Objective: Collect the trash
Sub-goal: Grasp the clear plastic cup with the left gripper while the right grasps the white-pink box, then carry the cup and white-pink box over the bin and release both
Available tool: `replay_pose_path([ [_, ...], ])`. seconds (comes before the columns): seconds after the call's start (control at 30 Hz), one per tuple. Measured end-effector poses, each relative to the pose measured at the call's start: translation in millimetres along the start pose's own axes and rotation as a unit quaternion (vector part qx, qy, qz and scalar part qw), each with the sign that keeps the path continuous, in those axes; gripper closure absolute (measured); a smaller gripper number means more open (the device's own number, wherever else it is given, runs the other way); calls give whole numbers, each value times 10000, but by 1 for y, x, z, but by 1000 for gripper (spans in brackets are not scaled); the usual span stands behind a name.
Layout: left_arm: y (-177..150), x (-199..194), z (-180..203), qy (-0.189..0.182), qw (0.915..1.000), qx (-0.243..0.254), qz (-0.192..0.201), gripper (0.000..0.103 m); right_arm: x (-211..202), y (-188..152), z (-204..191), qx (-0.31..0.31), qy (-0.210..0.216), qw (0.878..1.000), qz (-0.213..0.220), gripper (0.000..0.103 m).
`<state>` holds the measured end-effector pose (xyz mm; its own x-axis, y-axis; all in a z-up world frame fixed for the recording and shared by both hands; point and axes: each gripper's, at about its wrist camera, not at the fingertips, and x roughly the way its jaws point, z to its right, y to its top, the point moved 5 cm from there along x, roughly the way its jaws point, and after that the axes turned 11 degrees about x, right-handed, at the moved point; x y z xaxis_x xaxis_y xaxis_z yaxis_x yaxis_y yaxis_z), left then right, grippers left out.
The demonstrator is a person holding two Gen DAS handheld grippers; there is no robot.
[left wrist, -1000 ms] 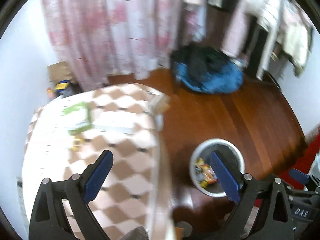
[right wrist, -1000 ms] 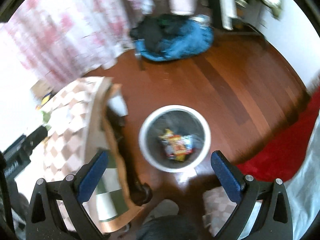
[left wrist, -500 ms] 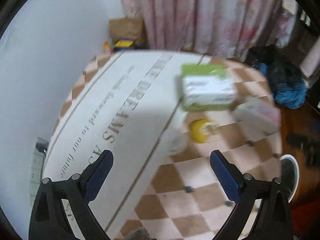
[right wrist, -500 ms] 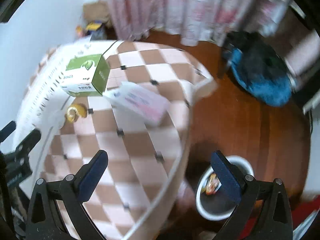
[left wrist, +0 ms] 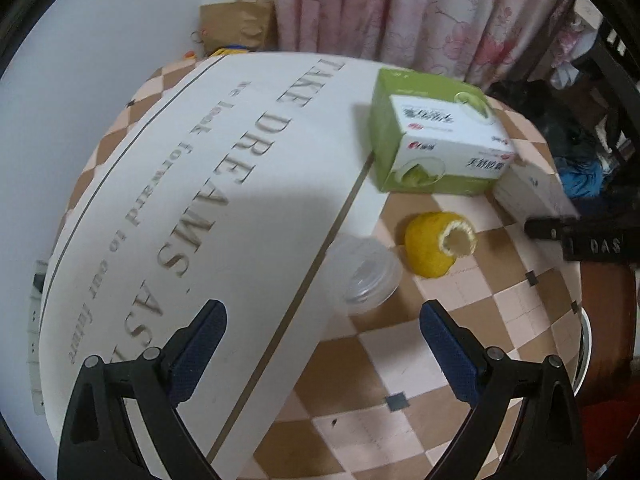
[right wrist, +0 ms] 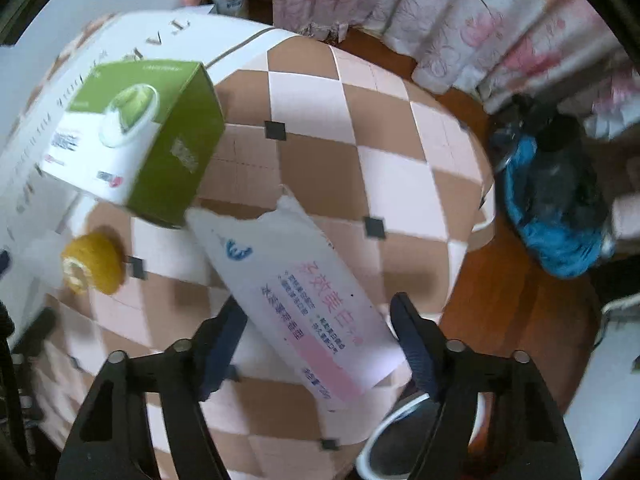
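Observation:
A round table with a checked cloth point(left wrist: 420, 360) holds a clear plastic lid point(left wrist: 362, 276), a hollowed yellow lemon peel point(left wrist: 436, 246), a green and white box point(left wrist: 436, 144) and a flat white and pink packet point(right wrist: 304, 300). My left gripper point(left wrist: 320, 344) is open and empty just short of the lid. My right gripper point(right wrist: 316, 332) is open with its jaws either side of the packet's near end. The lemon peel point(right wrist: 94, 264) and green box point(right wrist: 136, 136) also show in the right wrist view. The white bin's rim point(right wrist: 384, 432) shows below the table edge.
A white printed cloth strip point(left wrist: 180, 200) covers the table's left part. Pink curtains point(left wrist: 400, 8) hang behind. A blue and black bag point(right wrist: 552, 216) lies on the wooden floor. A brown paper bag point(left wrist: 236, 28) stands by the wall.
Both grippers swung from over the bin on the floor to low over the table. The left now faces the lid and lemon peel; the right has closed in on the white and pink packet.

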<state>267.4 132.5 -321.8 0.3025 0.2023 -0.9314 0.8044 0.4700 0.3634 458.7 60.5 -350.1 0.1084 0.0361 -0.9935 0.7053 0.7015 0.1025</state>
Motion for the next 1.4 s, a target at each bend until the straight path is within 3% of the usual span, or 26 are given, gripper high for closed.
replay_pose_path([
  [0.17,10,13,11,-172,9996,237,-2,5,-3,-21,-2,339,416,9982,-268,34],
  [0.2,11,16,12,-186,9994,286,-10,9,0,-23,-4,335,436,9980,-308,34],
  [0.23,11,18,12,-180,9993,320,-10,15,3,-23,-4,364,390,9981,-325,34],
  [0.3,11,21,12,-202,9991,379,-23,46,7,-23,-6,375,303,9985,-278,34],
  [0.33,13,20,11,-133,9990,416,23,51,7,-22,-6,395,270,9986,-225,34],
  [0.37,14,19,11,-173,9988,454,60,65,7,-23,-7,415,257,9987,-166,35],
  [0.63,14,7,5,-100,9986,477,200,65,-5,-38,-16,444,83,9988,183,44],
  [0.93,3,-58,-2,179,9964,495,672,65,-45,-72,-12,1032,556,9899,797,45],
  [1.13,2,-114,10,172,9930,532,1042,65,-99,-105,-5,1544,1045,9739,1296,45],
  [1.4,14,-183,78,-166,9834,825,1608,65,-173,-148,65,2178,1218,9469,2026,45],
])
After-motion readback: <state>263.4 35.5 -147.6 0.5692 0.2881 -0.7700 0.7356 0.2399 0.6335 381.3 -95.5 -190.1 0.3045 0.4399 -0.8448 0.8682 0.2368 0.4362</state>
